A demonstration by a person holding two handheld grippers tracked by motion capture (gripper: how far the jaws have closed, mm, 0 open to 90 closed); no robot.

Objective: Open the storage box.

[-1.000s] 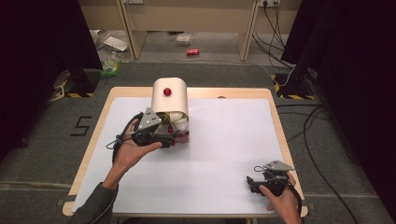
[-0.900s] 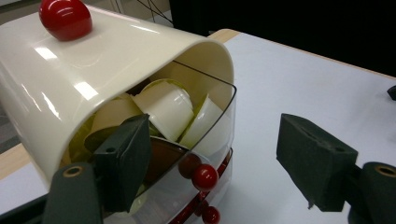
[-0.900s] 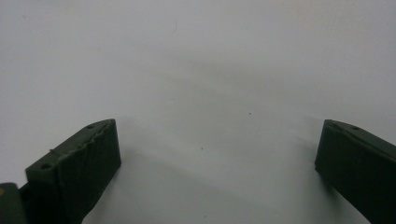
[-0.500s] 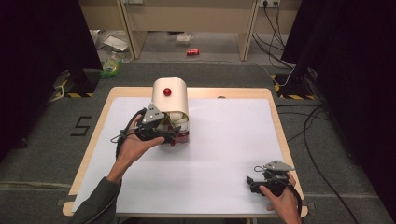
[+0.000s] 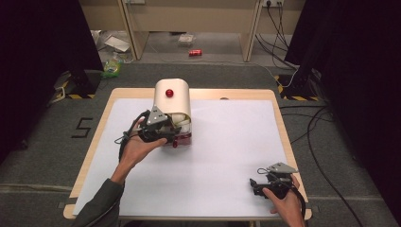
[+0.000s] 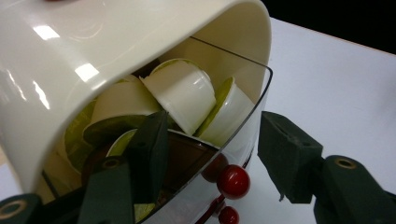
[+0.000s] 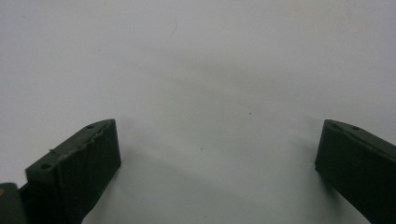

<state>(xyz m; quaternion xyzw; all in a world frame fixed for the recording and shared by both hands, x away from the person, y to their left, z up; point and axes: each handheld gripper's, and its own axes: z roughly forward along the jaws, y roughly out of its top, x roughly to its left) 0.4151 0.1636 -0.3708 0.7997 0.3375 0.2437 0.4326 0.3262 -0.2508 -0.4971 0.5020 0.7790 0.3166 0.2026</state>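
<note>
A cream, round-topped dispenser (image 5: 173, 101) is seen standing on the white sheet (image 5: 227, 142) that covers the table (image 5: 280, 124), near the far edge and left of the middle. A red knob (image 5: 169, 92) is set on its top. Its front is closed by a clear curved door (image 6: 233, 154) that carries a small red ball handle (image 6: 233, 181), and behind the door a heap of white pods (image 6: 182, 95) with green lids is packed.

The left gripper (image 5: 166, 134) is held against the front left of the dispenser. In the left gripper view, one jaw is seen inside the opening, against the inner side of the clear door, while the other stands outside and apart from the door, with the red handle between them. The jaws have just been closing, but the door is not yet pinched; whether the inner pad touches it cannot be told.

The right gripper (image 5: 257, 185) is rested on the sheet near the front right corner of the table, well apart from the dispenser. Its jaws are spread wide over bare white surface, with nothing between them.
</note>
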